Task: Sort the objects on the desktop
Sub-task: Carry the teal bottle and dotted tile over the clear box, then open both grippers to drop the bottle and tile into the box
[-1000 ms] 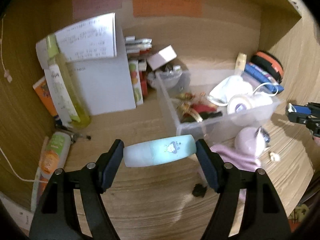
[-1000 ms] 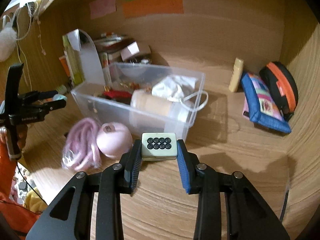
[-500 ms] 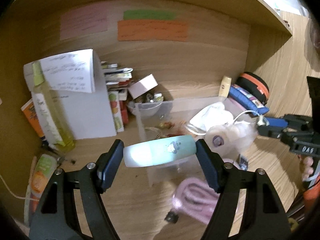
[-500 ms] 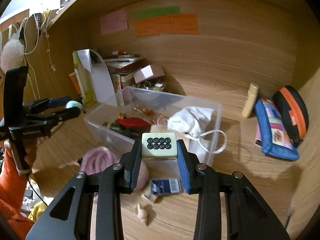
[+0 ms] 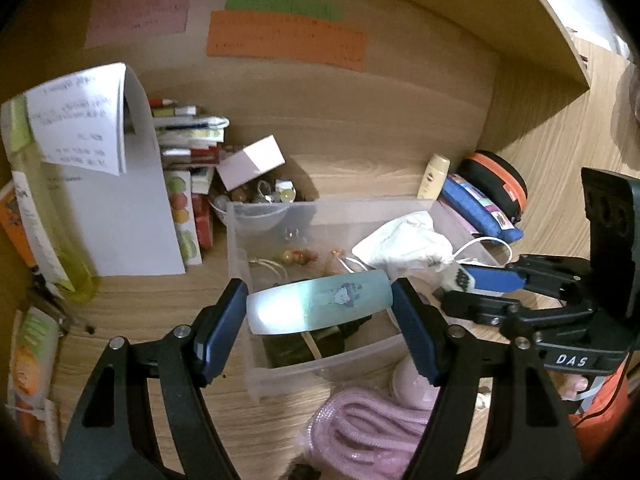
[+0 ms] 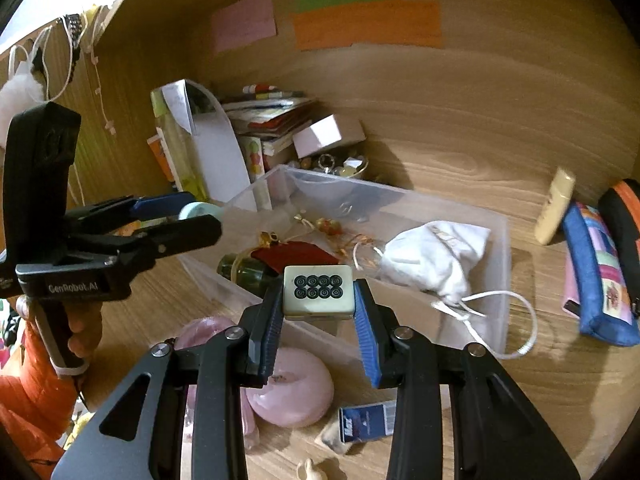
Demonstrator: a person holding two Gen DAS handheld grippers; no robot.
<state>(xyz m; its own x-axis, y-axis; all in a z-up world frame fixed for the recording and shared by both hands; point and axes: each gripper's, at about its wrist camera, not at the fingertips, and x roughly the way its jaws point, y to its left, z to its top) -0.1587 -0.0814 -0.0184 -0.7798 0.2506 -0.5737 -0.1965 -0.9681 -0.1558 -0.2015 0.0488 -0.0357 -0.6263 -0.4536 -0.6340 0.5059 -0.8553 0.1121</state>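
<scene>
Two grippers: both loaded, both held over the clear plastic bin point(image 6: 496, 240).
Left gripper point(image 5: 320, 312): pads clamped on the ends of a pale mint tube point(image 5: 320, 306), tube lying crosswise between the fingers, small cartoon print facing the camera.
Tube position: above the near half of the bin in the left wrist view.
Right gripper point(image 6: 318, 300): jaws pinching a cream mahjong tile point(image 6: 318, 296), face with eight dark circles turned toward the camera.
Tile position: over the near wall of the bin, just above a green bottle point(image 6: 244, 270) and red pouch point(image 6: 296, 254).
Bin contents: white drawstring bag point(image 6: 432, 256) at 3 o'clock, beads and trinkets toward 12 o'clock.
Outside bin, 6 o'clock: pink round case point(image 6: 296, 392), pink coiled cord point(image 5: 368, 428), small blue box point(image 6: 366, 420).
Outside bin, 3 o'clock: blue pouch point(image 6: 596, 276), cream tube point(image 6: 554, 208).
Outside bin, 10 o'clock: stacked books point(image 6: 272, 116), white paper point(image 5: 120, 200).
Back wall: pink, green and orange notes point(image 6: 368, 24).
</scene>
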